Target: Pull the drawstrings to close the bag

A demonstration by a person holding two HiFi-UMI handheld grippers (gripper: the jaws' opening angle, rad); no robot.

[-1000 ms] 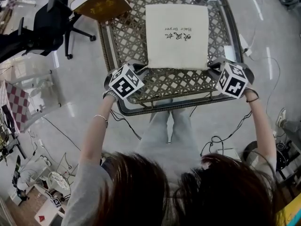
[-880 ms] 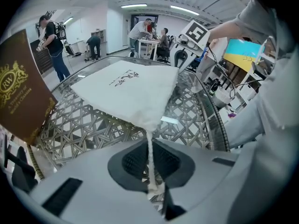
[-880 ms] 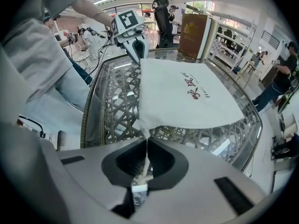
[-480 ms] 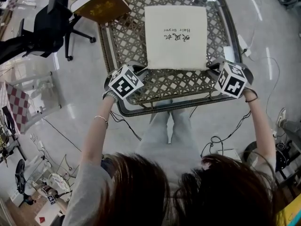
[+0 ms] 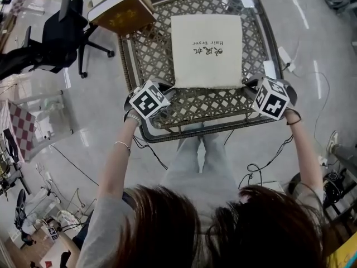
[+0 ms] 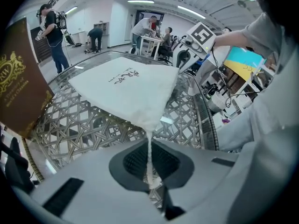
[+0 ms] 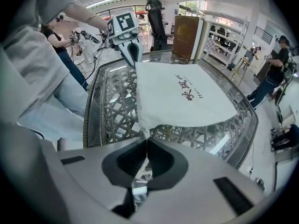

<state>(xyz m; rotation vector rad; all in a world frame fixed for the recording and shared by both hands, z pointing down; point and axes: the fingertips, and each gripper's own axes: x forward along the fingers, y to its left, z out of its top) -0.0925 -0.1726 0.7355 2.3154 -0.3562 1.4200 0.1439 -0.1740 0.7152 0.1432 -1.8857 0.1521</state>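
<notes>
Gripping status: both grippers clamped on strings at bag's near corners; no pull visible yet.
L gripper (image 6: 149, 141): jaws have just been closing, now fully together w/ L drawstring (image 6: 149, 162) pinched btw pads; string runs up out of jaws into bag corner.
R gripper (image 7: 146, 146): jaws together too, R drawstring (image 7: 146, 138) nipped right where it leaves the other near corner; nothing else in grip.
Bag (image 5: 206, 49): white cloth, print on top, lying flat on table (image 5: 212, 102), mouth edge toward person, one gripper at each end of that edge. Both near corners drawn to a point toward jaws, rest of cloth flat.
Mouth: near edge looks straight in head view, no bunching or gathers, so judged not closed at all.
Table: glass top over woven lattice; bag sits fully on it, approx. mid-top.
Far stuff: brown box (image 5: 120, 10) at table's far-left corner, office chair (image 5: 61, 32) beyond it, people in bg (image 6: 51, 31), none involved.
Done: both strings picked up, grips look secure.
Left to do: pull the 2 strings apart/outward till mouth cinches; main step pending, so early stage.
Risk: thin string may slip from pads if yanked; bag may slide on glass rather than gather.
</notes>
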